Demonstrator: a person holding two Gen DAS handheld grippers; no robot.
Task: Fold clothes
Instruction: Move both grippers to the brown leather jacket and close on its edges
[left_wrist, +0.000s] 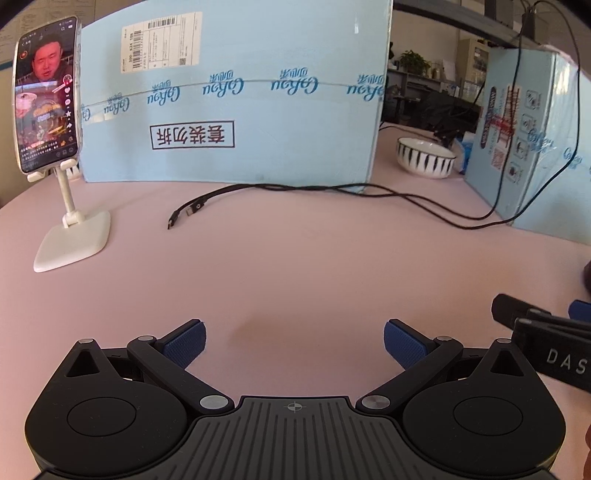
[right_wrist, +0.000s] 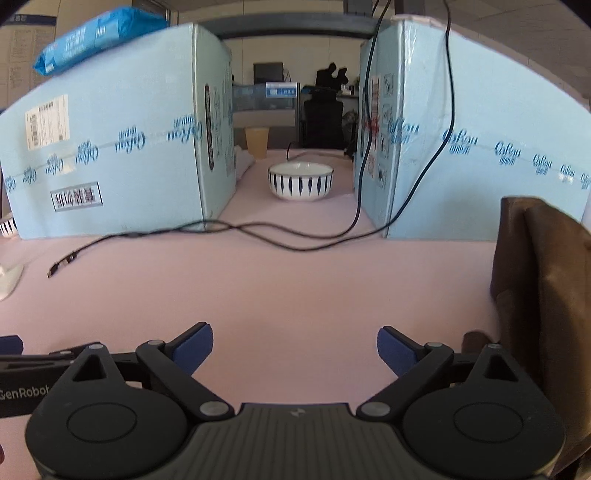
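A brown garment (right_wrist: 546, 280) lies folded in a stack at the right edge of the right wrist view, just right of my right gripper (right_wrist: 294, 349). That gripper is open over the pink table (right_wrist: 295, 280), with nothing between its blue pads (right_wrist: 194, 347). My left gripper (left_wrist: 294, 343) is open too, low over bare pink surface, holding nothing. The right gripper's black body (left_wrist: 546, 332) pokes in at the right edge of the left wrist view. The garment does not show in the left wrist view.
Two light blue cardboard boxes (right_wrist: 110, 147) (right_wrist: 480, 140) stand at the back with a striped bowl (right_wrist: 301, 181) between them. Black cables (left_wrist: 295, 192) trail across the table. A phone on a white stand (left_wrist: 48, 110) is at the far left.
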